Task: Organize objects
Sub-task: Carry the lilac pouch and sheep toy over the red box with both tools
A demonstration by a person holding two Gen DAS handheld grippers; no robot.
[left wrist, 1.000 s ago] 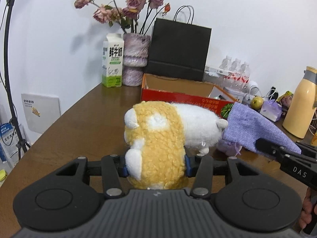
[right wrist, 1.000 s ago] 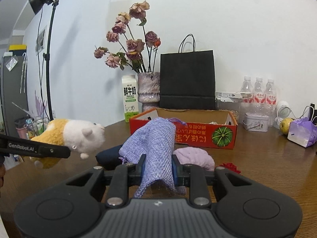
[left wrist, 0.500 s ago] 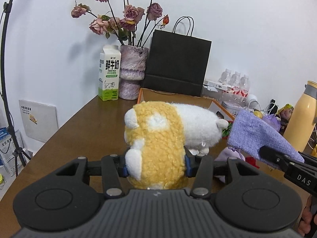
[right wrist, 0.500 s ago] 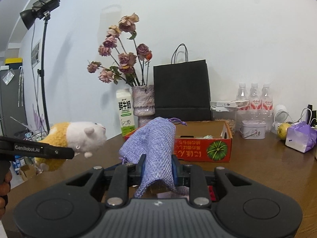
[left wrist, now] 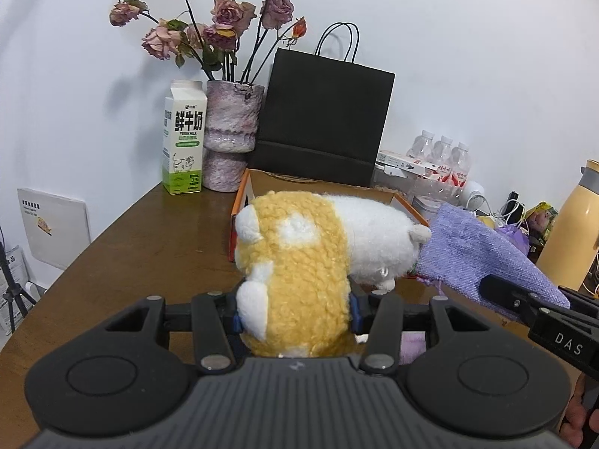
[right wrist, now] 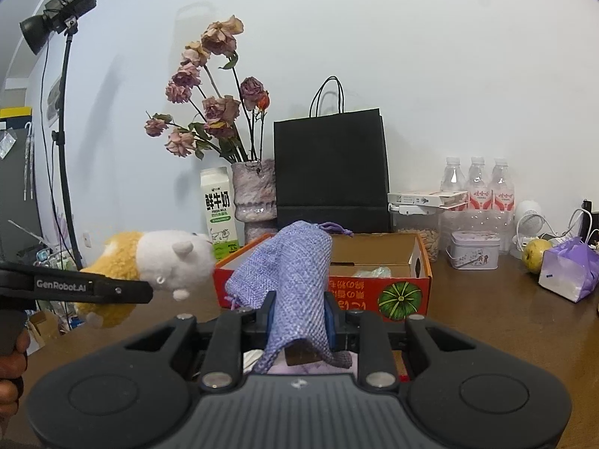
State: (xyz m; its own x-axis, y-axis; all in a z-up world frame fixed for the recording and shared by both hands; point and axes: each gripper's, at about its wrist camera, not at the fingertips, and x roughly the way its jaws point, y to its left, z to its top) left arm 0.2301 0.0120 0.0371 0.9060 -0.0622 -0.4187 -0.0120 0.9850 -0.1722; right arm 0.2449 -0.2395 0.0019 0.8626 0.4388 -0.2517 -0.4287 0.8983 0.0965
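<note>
Carrying step, both loads in the air and headed for the open cardboard box [right wrist: 378, 250].

On the left: left gripper [left wrist: 295, 308] clamped across the yellow rump of a plush hamster [left wrist: 318, 247], jaws pressed into the fleece on both sides, white head leading. Held clear of the wooden surface [left wrist: 149, 239], just short of the box's near left corner, body roughly level. From the right wrist view, the same toy [right wrist: 164, 262] hanging out past the gripper's tip, off the left end of the box.

On the right: right gripper [right wrist: 299, 316] pinched shut on a purple woven drawstring pouch [right wrist: 288, 269], jaws squeezing the cloth to a narrow fold, loose mouth and cord flopping forward towards the box. From the left wrist view, the pouch [left wrist: 483, 250] almost touching the hamster's nose; actual contact not clear.

Next move, by judgement: forward over the red front wall, then lower and release inside, one load at a time to avoid a tangle above the opening. Some pale item already in the box, so room to check.

Pose: both grippers side by side, tilted slightly downward, aimed at the box. Part of a hand [right wrist: 11, 366] visible on the left handle at the frame edge.
</note>
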